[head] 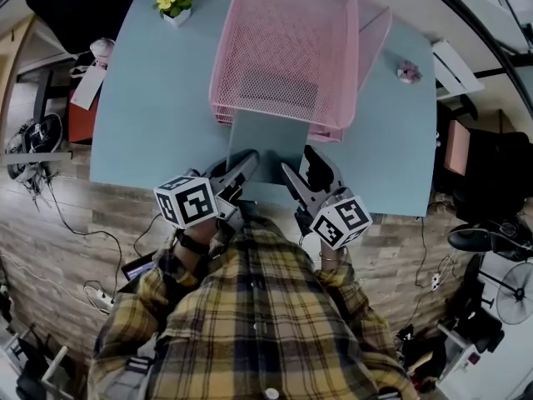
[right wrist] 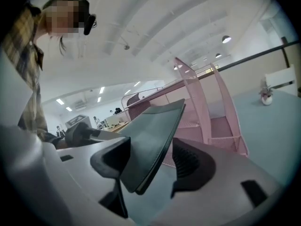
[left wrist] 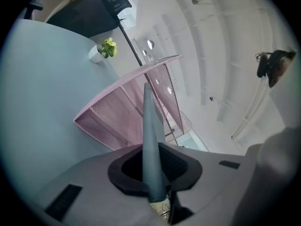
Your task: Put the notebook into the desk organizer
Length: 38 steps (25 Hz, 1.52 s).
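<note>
Pink desk organizer (head: 283,48) looks like painted metal wire mesh. The notebook (head: 271,140) has a smooth matt cover, the table (head: 150,98) is plain matt too, and the shirt (head: 258,315) is soft plaid cloth.

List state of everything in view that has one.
notebook, closed, far end at organizer's front, not fully in
organizer, upright on table
left gripper, shut on notebook's near edge
right gripper, open, notebook between its jaws
flower pot, upright
</note>
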Tool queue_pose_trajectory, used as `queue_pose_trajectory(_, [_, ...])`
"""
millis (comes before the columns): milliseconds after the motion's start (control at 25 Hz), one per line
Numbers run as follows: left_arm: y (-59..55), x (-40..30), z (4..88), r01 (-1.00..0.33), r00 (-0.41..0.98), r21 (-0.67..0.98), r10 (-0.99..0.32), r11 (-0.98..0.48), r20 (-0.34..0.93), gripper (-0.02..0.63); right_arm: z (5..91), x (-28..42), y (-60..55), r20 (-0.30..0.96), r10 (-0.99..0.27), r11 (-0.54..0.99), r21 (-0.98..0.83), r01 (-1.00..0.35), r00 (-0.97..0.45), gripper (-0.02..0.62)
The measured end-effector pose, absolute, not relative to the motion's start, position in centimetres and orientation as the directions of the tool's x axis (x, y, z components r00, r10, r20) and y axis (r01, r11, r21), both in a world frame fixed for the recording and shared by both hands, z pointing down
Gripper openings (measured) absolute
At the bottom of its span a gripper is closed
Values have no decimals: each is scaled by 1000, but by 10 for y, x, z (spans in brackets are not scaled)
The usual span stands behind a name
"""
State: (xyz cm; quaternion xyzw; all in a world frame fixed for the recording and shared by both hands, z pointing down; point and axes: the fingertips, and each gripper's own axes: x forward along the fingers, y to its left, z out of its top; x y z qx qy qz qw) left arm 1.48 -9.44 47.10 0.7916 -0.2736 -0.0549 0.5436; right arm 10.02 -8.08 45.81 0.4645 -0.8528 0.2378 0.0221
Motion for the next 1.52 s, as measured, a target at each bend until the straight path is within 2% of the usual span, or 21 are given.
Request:
queue_pose_trajectory(200, [-96,14,469,-355,846,902,-496,-247,197,57,456,91,-57,233,-771,526,-293,-799,-593,288])
queue_pose_trajectory(360, [-95,13,469,-339,846,911,-500,-236,186,57,462,85,-44,268,-764,551,-202,-809,-587,299])
queue_pose_trajectory(680, [-97,14,464,-286,851,937,-502,-199,153,55,471,74,-38,298,-762,565,-126,-815,-574,331])
queue_pose_trajectory(880, [-96,15,462,-254,858,951,-496,-178,136,58,468,75,-43,291,-792,546,-54,-836,-537,330])
queue_pose_trajectory(1040, [-97,14,460,-280,860,938,-488,-207,149,95,459,73,-45,257,-810,532,-56,-845,-527,330])
queue_pose_trajectory(1240, [-91,8,452,-313,861,907,-487,-283,145,181,456,71,-45,248,-820,520,-55,-853,-516,330])
queue_pose_trajectory(1520, [-83,-8,451,-399,845,839,-504,-369,179,206,453,68,-54,236,-831,507,-49,-860,-503,330])
